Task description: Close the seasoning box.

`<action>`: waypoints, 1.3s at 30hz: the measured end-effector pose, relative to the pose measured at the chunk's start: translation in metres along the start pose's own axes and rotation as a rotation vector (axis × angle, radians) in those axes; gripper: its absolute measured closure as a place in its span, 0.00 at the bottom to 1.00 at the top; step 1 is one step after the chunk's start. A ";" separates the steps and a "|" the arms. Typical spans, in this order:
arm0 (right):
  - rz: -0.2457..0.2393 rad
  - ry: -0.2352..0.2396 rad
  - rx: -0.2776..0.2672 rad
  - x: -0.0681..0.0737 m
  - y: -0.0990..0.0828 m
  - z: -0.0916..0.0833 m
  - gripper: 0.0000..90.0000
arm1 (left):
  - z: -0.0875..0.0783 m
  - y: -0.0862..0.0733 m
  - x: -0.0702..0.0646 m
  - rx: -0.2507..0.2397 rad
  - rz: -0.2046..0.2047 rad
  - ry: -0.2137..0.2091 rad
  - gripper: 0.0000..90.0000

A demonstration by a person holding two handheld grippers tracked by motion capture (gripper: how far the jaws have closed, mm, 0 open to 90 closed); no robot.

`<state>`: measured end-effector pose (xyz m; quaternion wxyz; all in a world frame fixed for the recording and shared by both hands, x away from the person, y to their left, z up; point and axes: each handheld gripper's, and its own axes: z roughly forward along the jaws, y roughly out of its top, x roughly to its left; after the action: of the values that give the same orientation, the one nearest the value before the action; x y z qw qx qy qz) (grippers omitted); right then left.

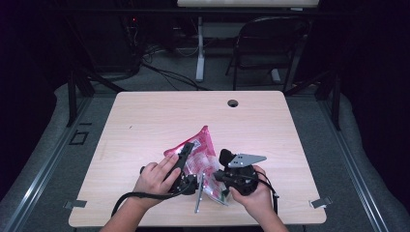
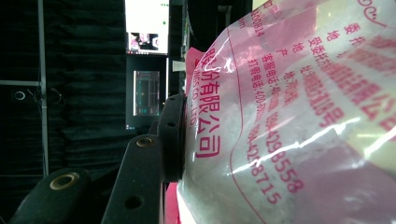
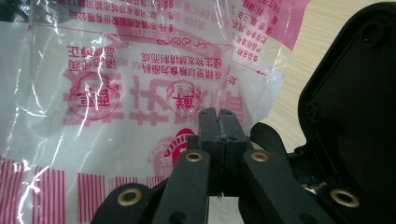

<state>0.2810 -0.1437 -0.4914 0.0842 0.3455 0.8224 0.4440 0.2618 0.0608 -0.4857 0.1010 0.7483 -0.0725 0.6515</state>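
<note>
Work in hand: both grippers handle one clear plastic bag printed in pink and red, with white contents [image 1: 197,153], on the pale wooden table [image 1: 145,121].
Bag's place: near the table's 6 o'clock edge, just toward 12 o'clock from the two hands, its pointed corner lifted toward 12 o'clock.
Left gripper [image 1: 185,153]: reaches in from 8 o'clock; one black pad presses the bag's side in its own view, the other jaw hidden behind the film, so it looks clamped across the bulky bag [image 2: 289,121].
Right gripper [image 3: 218,122]: jaws pressed together, apparently pinching the bag's film [image 3: 140,84] at its 5 o'clock edge.
Done: bag gripped on both sides and partly raised.
Left: the bag appears unopened; opening or moving it remains, by my judgement.
</note>
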 end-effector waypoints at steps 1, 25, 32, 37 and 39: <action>0.001 0.000 0.000 0.000 0.000 0.000 1.00 | 0.000 0.000 0.000 -0.005 -0.002 0.003 0.73; -0.003 -0.004 -0.013 0.001 0.002 -0.004 1.00 | 0.001 -0.005 -0.001 0.001 -0.018 -0.005 0.73; -0.006 -0.002 -0.019 0.002 0.003 -0.004 1.00 | 0.001 -0.009 -0.004 0.004 -0.041 -0.024 0.74; -0.009 -0.001 -0.016 0.002 0.003 -0.004 1.00 | 0.001 -0.012 -0.006 0.008 -0.055 -0.037 0.74; -0.009 -0.004 -0.015 0.003 0.003 -0.004 1.00 | 0.001 -0.012 -0.006 0.007 -0.051 -0.036 0.74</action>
<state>0.2789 -0.1434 -0.4865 0.0906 0.3420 0.8205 0.4491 0.2647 0.0720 -0.4922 0.1136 0.7621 -0.0527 0.6353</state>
